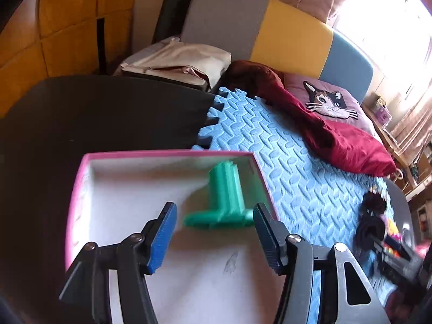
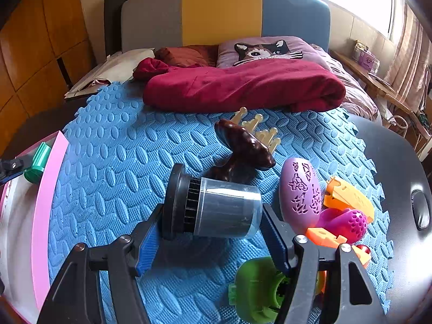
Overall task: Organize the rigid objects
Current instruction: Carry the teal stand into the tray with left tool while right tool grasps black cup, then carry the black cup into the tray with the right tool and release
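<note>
Meanwhile the right claw (image 2: pixel 209 232) pinches the canister (image 2: pixel 216 208) end to end, and its smooth ends might slip free.

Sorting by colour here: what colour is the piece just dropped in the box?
Green piece, clearest in the left wrist view.

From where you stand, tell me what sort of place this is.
Most likely a bedroom. A bed with a padded headboard in grey, yellow and blue, a cat-face pillow and a red blanket fill the background; a blue foam mat serves as the work surface.
</note>
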The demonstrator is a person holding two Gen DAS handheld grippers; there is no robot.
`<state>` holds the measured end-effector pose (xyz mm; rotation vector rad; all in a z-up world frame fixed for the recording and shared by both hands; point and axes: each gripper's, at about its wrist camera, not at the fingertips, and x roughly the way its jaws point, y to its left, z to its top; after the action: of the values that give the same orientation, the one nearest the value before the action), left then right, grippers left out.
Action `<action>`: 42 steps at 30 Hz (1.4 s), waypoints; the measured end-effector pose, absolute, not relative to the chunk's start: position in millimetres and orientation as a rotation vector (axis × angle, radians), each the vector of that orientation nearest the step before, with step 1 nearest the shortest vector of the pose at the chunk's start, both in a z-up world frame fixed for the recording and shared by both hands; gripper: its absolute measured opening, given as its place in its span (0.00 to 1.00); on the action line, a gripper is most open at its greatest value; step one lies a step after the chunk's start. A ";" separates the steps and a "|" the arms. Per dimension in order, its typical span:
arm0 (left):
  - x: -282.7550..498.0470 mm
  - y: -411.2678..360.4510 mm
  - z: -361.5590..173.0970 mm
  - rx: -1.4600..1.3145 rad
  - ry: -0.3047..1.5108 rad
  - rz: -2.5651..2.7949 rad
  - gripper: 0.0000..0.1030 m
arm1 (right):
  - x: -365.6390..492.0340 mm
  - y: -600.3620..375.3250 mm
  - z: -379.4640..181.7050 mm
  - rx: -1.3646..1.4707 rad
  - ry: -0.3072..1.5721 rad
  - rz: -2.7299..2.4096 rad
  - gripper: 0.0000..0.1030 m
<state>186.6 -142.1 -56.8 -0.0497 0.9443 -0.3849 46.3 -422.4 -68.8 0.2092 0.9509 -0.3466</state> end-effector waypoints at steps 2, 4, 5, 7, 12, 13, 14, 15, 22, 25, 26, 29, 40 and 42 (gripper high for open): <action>168.5 -131.7 -55.0 -0.040 0.935 -0.379 0.58 | 46.0 -425.5 -69.4 0.235 0.954 -0.338 0.67; 146.9 -121.0 -55.9 -0.033 0.934 -0.388 0.58 | 45.8 -429.8 -71.0 0.275 0.957 -0.329 0.66; 136.3 -116.8 -56.4 -0.023 0.931 -0.396 0.58 | 45.5 -431.2 -71.7 0.289 0.958 -0.327 0.66; 117.4 -108.4 -56.3 -0.008 0.922 -0.399 0.58 | 45.8 -429.9 -72.1 0.281 0.960 -0.332 0.66; 76.6 -84.3 -50.3 -0.001 0.882 -0.389 0.58 | 50.6 -427.9 -75.0 0.277 0.985 -0.335 0.65; 72.4 -80.2 -49.8 -0.006 0.880 -0.385 0.58 | 51.0 -427.7 -75.6 0.274 0.984 -0.344 0.63; 68.3 -75.6 -49.6 -0.010 0.880 -0.377 0.58 | 51.6 -427.6 -76.4 0.275 0.985 -0.351 0.62; 65.2 -71.1 -49.7 -0.017 0.883 -0.369 0.59 | 52.0 -428.0 -76.7 0.281 0.984 -0.354 0.62; 48.1 -47.7 -53.5 -0.056 0.896 -0.326 0.61 | 51.4 -426.7 -77.2 0.282 0.977 -0.362 0.62; 40.8 -45.2 -53.7 -0.034 0.891 -0.298 0.61 | 50.3 -425.0 -76.8 0.280 0.968 -0.371 0.62; 38.1 -44.5 -53.4 -0.024 0.890 -0.284 0.61 | 49.7 -424.0 -76.5 0.280 0.965 -0.377 0.62; 32.0 -39.5 -51.5 -0.028 0.894 -0.250 0.61 | 46.9 -416.7 -75.7 0.260 0.960 -0.389 0.62; 19.7 -24.1 -53.6 -0.051 0.903 -0.216 0.61 | 22.2 -363.9 -59.2 0.175 0.888 -0.288 0.61; 17.3 -23.2 -54.2 -0.047 0.903 -0.216 0.61 | 17.8 -355.6 -62.5 0.175 0.891 -0.271 0.61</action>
<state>17.3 -23.2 -54.2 -0.0471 0.9029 -0.2161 17.8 -355.6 -62.5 0.1745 0.8908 -0.2709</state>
